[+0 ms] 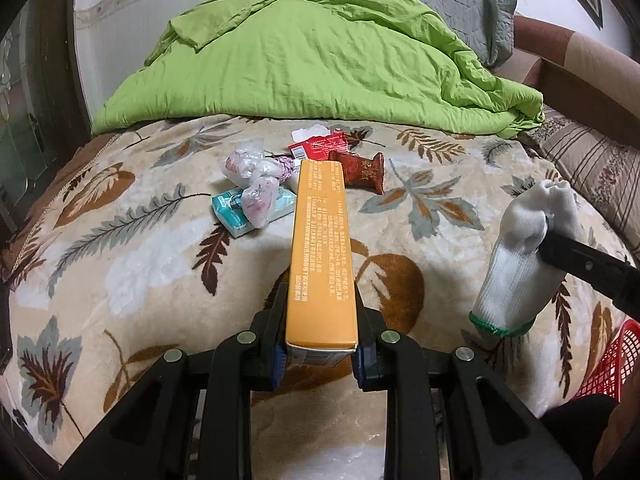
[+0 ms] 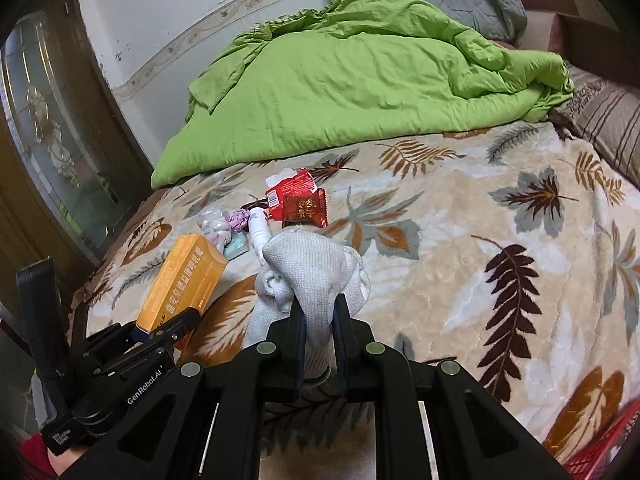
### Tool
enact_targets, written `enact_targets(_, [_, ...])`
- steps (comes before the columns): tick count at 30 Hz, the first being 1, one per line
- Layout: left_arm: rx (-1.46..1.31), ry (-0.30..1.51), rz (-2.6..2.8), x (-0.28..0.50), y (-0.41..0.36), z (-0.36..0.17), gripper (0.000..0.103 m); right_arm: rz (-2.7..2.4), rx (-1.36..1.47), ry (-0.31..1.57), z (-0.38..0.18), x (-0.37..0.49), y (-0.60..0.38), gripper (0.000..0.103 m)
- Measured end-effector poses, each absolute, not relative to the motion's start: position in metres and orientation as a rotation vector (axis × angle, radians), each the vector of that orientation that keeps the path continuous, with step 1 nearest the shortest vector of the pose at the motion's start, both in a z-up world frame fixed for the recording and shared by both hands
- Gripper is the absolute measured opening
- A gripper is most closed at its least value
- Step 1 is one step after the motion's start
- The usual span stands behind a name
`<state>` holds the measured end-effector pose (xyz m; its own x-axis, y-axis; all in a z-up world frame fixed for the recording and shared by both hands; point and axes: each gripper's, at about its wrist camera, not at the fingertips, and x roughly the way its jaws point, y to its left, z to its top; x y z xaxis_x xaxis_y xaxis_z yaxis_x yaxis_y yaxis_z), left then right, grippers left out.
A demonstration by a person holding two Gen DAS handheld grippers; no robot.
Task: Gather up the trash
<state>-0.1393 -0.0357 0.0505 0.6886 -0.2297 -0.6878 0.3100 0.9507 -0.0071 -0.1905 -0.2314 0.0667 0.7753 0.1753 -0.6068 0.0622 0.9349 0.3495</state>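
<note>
My left gripper (image 1: 320,336) is shut on a long orange box (image 1: 321,248) and holds it above the leaf-patterned blanket (image 1: 140,280); the box also shows in the right wrist view (image 2: 182,280). My right gripper (image 2: 319,316) is shut on a white work glove (image 2: 312,268), which also shows in the left wrist view (image 1: 524,256). More trash lies beyond on the bed: a red wrapper (image 1: 316,147), a dark red candy wrapper (image 1: 362,174), crumpled clear plastic bags (image 1: 252,184) and a teal tissue pack (image 1: 248,212).
A green quilt (image 1: 320,68) is piled at the back of the bed with a grey pillow (image 1: 452,4) behind it. A red mesh basket (image 1: 612,364) sits at the right edge. A dark wooden door with a glass panel (image 2: 60,140) stands at the left.
</note>
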Motion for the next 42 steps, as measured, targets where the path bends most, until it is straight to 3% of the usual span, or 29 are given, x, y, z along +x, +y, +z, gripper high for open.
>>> enact_targets(42, [0.112, 0.753, -0.315, -0.1373, -0.0342, 0.0493, 0.024, 0.072, 0.362, 0.69, 0.0648, -0.1865, -0.2267, 0.014])
